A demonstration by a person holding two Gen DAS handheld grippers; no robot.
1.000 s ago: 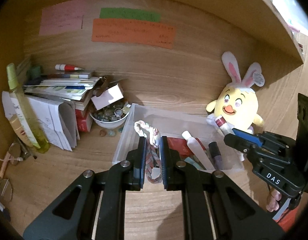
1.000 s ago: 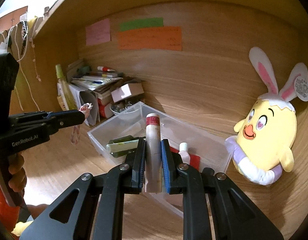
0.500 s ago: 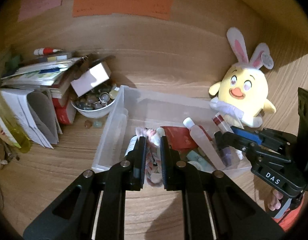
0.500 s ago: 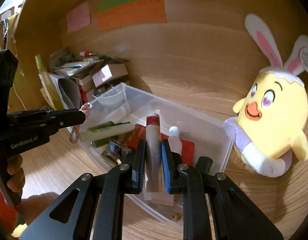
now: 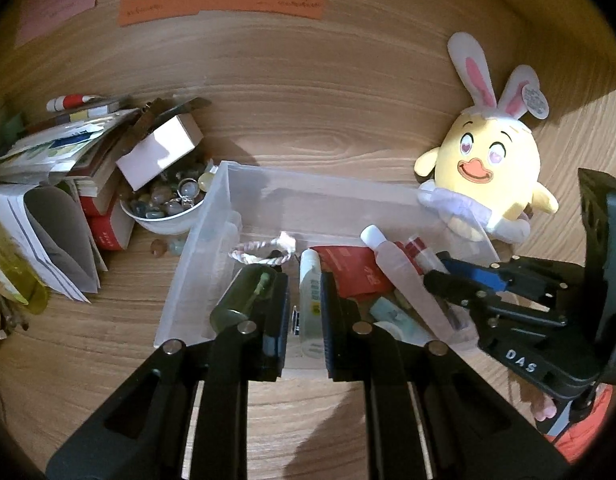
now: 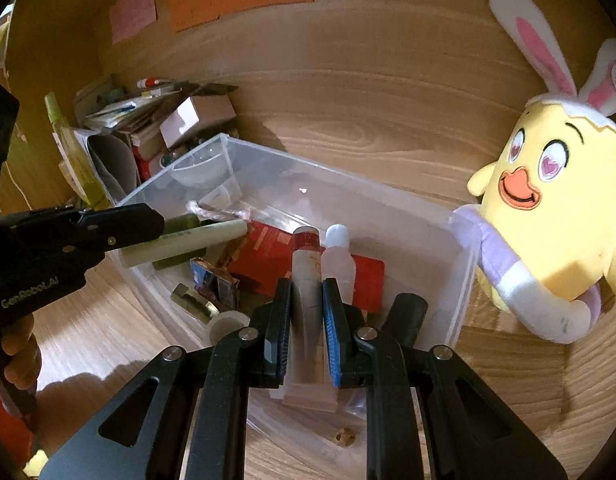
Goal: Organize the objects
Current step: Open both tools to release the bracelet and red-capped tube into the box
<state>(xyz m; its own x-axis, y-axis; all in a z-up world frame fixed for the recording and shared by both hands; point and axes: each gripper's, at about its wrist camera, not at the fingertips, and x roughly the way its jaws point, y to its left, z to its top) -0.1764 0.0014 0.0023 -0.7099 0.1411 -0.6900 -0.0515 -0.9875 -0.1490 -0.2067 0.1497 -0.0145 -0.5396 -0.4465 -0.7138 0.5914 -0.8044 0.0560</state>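
Left gripper [image 5: 304, 312], jaws pressed together with nothing pinched, poised over the clear plastic bin [image 5: 308, 184]; the braided cord [image 5: 260, 252] lies loose inside. Right gripper [image 6: 306, 316] pinches a red-capped tube [image 6: 306, 272] above the bin's clutter (red packet, white-capped bottle). Yellow plush chick [image 6: 555, 216] leans just beside the bin.

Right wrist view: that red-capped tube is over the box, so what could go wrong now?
The red-capped tube, clamped in the right hand-held gripper, may land on the white-capped bottle in the crowded clear bin. Its flat tail might also catch the near wall. The left hand-held gripper is close and could get bumped.
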